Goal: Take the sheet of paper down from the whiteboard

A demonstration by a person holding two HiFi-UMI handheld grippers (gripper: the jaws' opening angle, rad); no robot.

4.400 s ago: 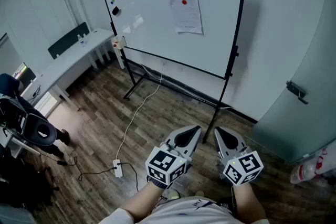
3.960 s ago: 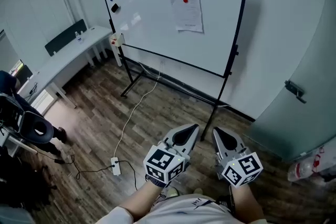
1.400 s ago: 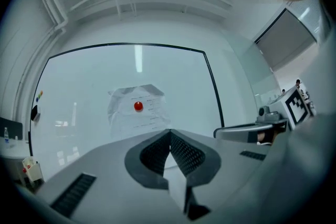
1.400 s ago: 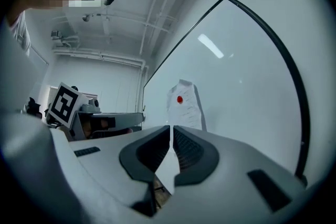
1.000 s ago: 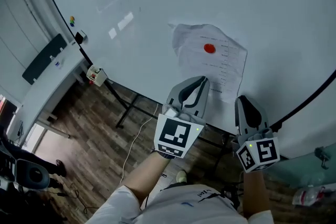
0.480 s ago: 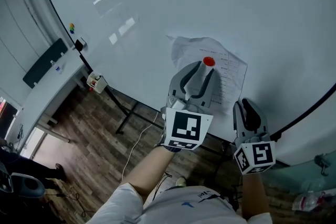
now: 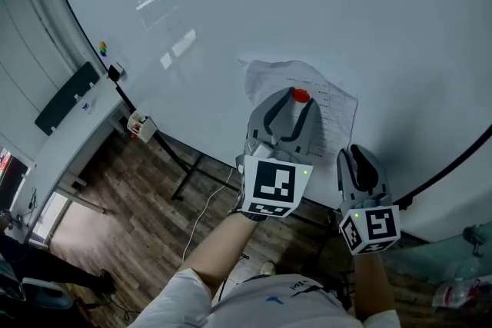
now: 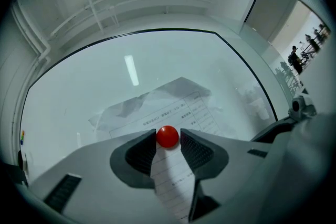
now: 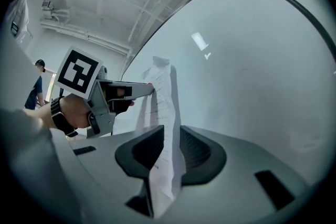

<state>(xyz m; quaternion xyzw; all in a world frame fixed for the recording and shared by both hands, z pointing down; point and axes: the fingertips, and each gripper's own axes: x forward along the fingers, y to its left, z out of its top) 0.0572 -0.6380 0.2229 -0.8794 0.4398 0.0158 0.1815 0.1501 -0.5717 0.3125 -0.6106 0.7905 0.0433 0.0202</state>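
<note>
A creased printed sheet of paper [image 7: 332, 110] hangs on the whiteboard [image 7: 231, 11], pinned by a round red magnet [image 7: 300, 96]. My left gripper [image 7: 297, 100] reaches level at the board. Its jaws are opening, with the magnet [image 8: 168, 136] between the tips of the pads and the sheet [image 8: 173, 107] behind it. My right gripper [image 7: 355, 156] is lower and to the right, at the sheet's bottom corner. In the right gripper view the sheet's lower edge [image 9: 164, 107] stands in the gap between the jaws of the right gripper [image 9: 171, 141], with the left gripper [image 9: 149, 88] beyond.
Small magnets [image 7: 104, 50] and a black eraser [image 7: 115, 73] sit at the board's left edge, with a small box [image 7: 140, 124] on its lower corner. A white desk [image 7: 61, 138] stands at the left. The board's stand [image 7: 186, 165] and a cable [image 7: 204, 211] are on the wood floor.
I have come up close to the whiteboard. My left gripper rose from below the sheet to the magnet and its jaws spread around it. The right gripper edged toward the sheet's bottom corner.
</note>
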